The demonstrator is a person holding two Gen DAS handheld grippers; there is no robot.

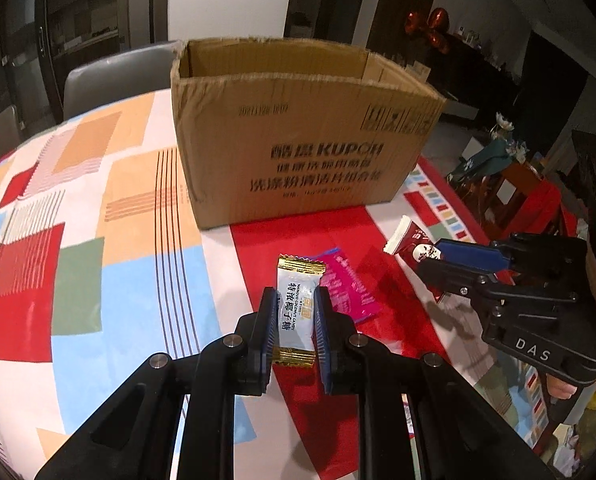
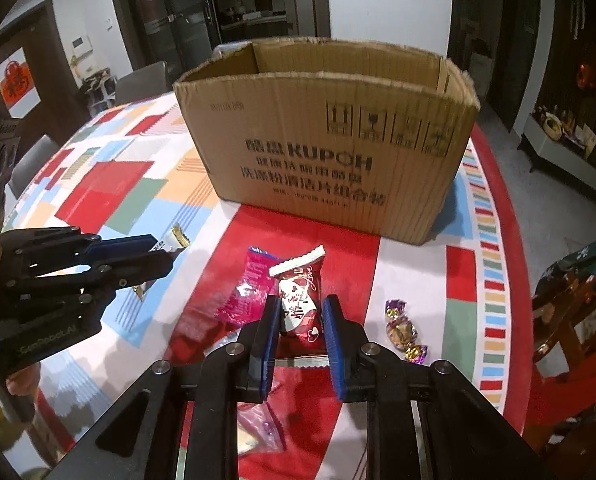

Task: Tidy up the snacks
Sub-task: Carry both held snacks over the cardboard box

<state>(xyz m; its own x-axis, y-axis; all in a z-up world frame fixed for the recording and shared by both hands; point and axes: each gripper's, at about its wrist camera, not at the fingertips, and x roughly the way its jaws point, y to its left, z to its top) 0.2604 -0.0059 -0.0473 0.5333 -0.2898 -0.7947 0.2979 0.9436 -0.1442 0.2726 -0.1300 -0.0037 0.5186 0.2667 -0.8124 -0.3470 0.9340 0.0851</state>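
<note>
Left claw (image 1: 294, 322) grips coconut candy (image 1: 296, 312); right claw (image 2: 301, 326) grips red sweet (image 2: 301, 300), cardboard box (image 2: 329, 140) beyond on tabletop (image 1: 78, 240).

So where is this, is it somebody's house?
Probably yes, a dining room at home. There's a round table with a colourful cloth, grey chairs pushed up to it, and dark cabinets behind. Sweets and a cardboard box sit on the table.

Patchwork-cloth table (image 2: 110, 196): cardboard box (image 2: 337, 152), pink packet (image 2: 246, 284), purple candies (image 2: 403, 332).
</note>
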